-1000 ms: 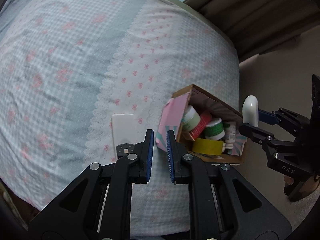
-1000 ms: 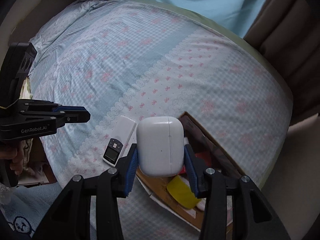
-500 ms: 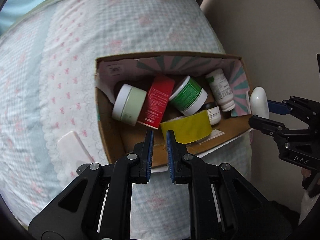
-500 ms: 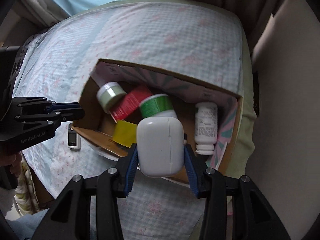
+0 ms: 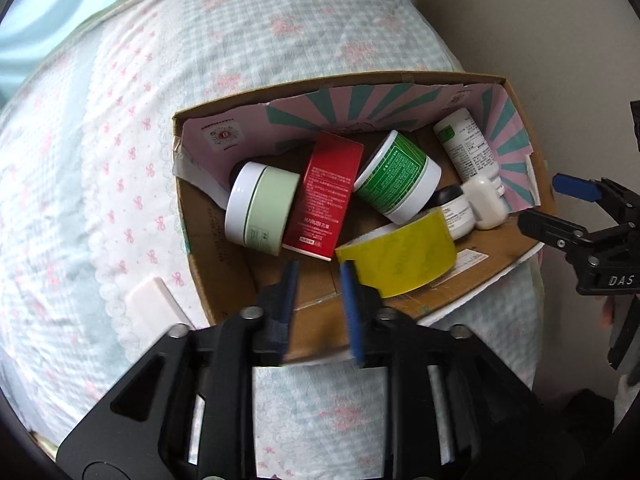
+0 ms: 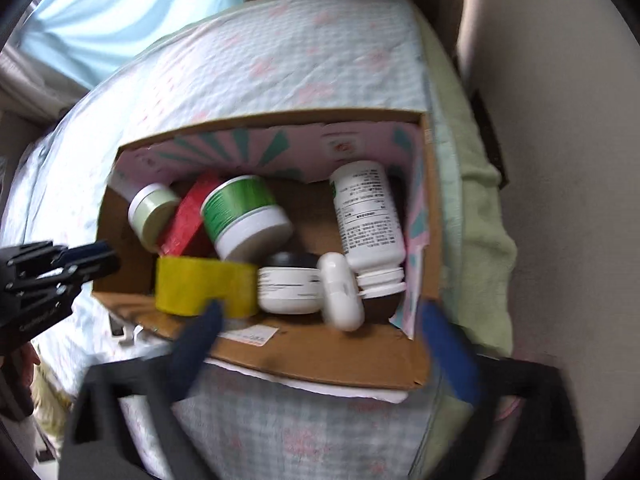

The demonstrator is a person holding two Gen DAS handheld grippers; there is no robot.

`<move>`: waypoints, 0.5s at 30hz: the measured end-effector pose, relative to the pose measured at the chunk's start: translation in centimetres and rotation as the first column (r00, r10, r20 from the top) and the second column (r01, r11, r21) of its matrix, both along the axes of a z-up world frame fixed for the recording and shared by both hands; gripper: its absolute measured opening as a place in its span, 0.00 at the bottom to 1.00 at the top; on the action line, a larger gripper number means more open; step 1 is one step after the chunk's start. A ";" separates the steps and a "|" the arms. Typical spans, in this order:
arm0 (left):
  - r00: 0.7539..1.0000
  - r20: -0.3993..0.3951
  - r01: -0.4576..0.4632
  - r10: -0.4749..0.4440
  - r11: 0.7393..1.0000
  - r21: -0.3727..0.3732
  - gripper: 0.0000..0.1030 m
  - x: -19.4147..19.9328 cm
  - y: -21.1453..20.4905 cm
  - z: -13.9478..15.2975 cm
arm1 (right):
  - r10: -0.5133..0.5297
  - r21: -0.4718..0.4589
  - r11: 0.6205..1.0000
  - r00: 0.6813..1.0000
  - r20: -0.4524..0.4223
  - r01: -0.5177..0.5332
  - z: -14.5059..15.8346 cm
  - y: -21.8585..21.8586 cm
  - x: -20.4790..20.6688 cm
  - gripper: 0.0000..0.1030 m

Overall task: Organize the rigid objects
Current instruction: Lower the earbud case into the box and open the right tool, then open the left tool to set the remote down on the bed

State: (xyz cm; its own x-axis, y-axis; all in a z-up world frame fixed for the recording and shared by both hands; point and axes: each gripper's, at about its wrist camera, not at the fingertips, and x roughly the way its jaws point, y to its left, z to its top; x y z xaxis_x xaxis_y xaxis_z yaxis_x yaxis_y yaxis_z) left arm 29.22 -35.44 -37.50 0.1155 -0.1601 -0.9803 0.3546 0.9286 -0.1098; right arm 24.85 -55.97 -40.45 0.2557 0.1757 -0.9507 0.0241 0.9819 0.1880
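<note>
the cardboard box [image 5: 224, 264] stands open at the corner of the bed [image 5: 100, 140], its right wall close to the mattress edge and the wall. inside, free floor shows only near the front wall and in the middle at the back. the white earbud case [image 6: 342, 292] lies in the box, between the small black-lid jar [image 6: 290, 284] and the cap of the white pill bottle [image 6: 366, 216]. the yellow tape roll [image 5: 400, 260] sits at the front. the red box [image 5: 326, 204] reads "marubi". the right gripper [image 6: 320, 354] hangs over the front wall, jaws wide apart and empty; "das" shows on its body. the left gripper [image 5: 318, 296] hovers at the front left, jaws slightly apart, empty.
</note>
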 end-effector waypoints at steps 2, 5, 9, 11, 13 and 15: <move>1.000 0.008 -0.004 0.004 1.000 -0.004 0.97 0.0 0.6 0.1 | -0.019 0.007 1.000 1.000 0.021 0.019 0.4 -0.5 -0.3 1.00; 1.000 0.004 -0.006 0.006 0.999 -0.033 1.00 0.1 1.1 -0.2 | -0.022 0.026 0.999 0.998 0.051 0.021 1.2 -0.6 -0.6 1.00; 1.000 0.008 -0.011 0.011 0.999 -0.053 1.00 0.2 1.5 -0.1 | -0.008 0.009 1.000 0.996 0.091 0.007 2.3 0.2 -0.8 1.00; 1.000 0.010 0.000 0.000 0.998 -0.061 1.00 0.0 1.7 0.2 | -0.001 -0.002 1.000 0.996 0.091 0.001 2.7 0.8 -0.8 1.00; 1.000 0.017 0.013 -0.012 0.998 -0.060 1.00 -0.5 1.8 0.9 | 0.003 -0.010 1.000 0.996 0.087 -0.002 3.4 1.6 -0.8 1.00; 0.999 0.036 0.024 -0.021 0.997 -0.068 1.00 -1.0 2.4 1.9 | 0.004 -0.028 1.000 0.997 0.077 -0.002 4.0 2.4 -0.8 1.00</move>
